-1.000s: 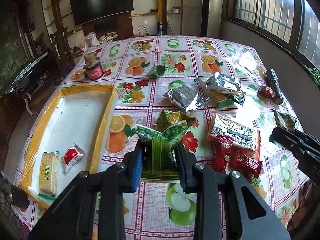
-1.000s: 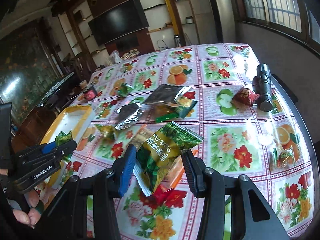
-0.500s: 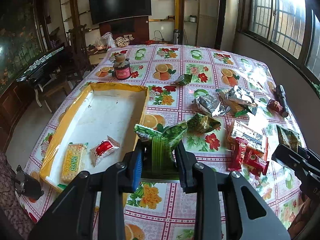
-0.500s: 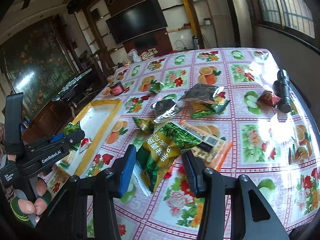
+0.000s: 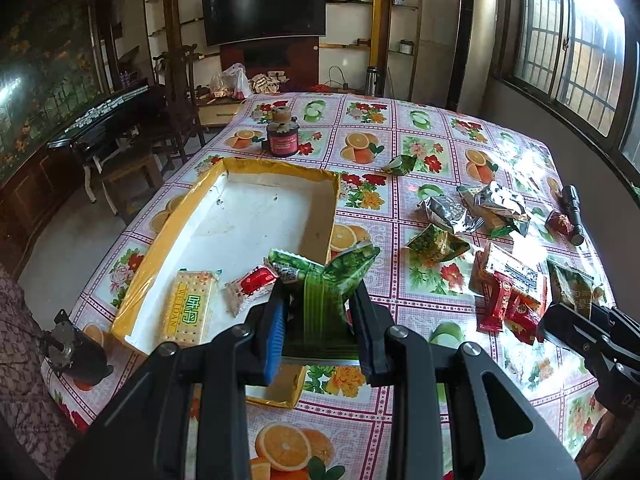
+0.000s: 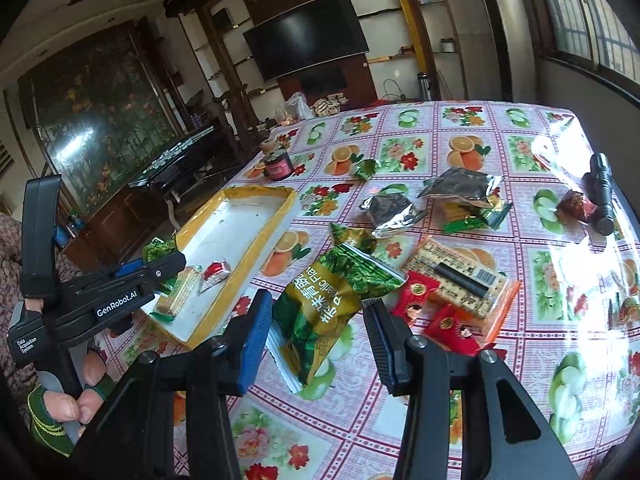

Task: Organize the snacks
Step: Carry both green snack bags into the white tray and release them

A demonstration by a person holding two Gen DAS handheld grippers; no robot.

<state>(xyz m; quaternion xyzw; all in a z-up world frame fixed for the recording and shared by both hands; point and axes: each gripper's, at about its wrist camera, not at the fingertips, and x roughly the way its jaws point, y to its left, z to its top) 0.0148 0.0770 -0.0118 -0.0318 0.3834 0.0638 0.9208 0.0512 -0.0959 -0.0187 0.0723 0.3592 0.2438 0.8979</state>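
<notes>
Both hands were mid-carry, each bringing a snack toward the yellow-rimmed tray [image 5: 160, 240]. The left tool [image 5: 320, 320] was clamped narrowly on a crumpled green packet [image 5: 324, 280], which hung over the tray's near right corner. The right tool [image 6: 316, 328] held a larger green bag [image 6: 328, 300] between its pads, above the flowered surface [image 6: 520, 360] just to the right of the tray. Inside the tray already lay a cracker pack [image 5: 192, 308] and a small red-and-white sweet [image 5: 252, 284].

The step in hand looked like delivery. The next move probably called for taking the left packet further in over the white floor of the tray and lowering it before letting go (clear of the cracker pack, or it may slide onto it). The right bag would then need to travel leftward over the rim.

Compared with a second before, the tray sat much nearer the middle of the left view, where it had been off to the left edge, and the green packet, earlier seen over the tablecloth, now overlapped the tray. In the right view the tray had likewise drawn closer. Neither grip had changed. Several snacks remained loose on the surface, among them the red packets [image 5: 508, 304].
</notes>
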